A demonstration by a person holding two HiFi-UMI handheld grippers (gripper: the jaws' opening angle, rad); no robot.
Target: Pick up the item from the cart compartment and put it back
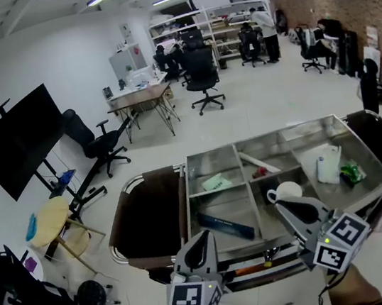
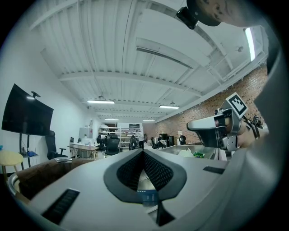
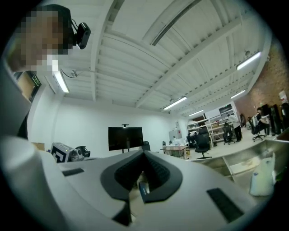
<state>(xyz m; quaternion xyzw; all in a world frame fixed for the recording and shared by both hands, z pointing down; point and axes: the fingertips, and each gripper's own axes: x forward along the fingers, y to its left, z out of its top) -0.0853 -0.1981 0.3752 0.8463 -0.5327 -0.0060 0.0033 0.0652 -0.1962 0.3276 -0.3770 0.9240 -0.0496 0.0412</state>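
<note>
A steel cart (image 1: 261, 140) with several compartments stands in front of me. Its near left compartment holds a long dark blue item (image 1: 226, 226). My left gripper (image 1: 205, 235) hovers shut over the cart's near edge, just short of that item, with nothing held. In the left gripper view its jaws (image 2: 143, 151) meet at the tip. My right gripper (image 1: 280, 204) is shut and empty, its tip beside a white cup (image 1: 287, 190) in the near middle compartment. The right gripper view shows that gripper (image 3: 144, 153) with its jaws together.
Other compartments hold a pale green packet (image 1: 215, 182), a small red item (image 1: 259, 172), a white bottle (image 1: 328, 164) and a green item (image 1: 352, 173). A brown tray (image 1: 147, 216) joins the cart's left end. A black screen (image 1: 20, 139) and a yellow stool (image 1: 47, 220) stand farther left.
</note>
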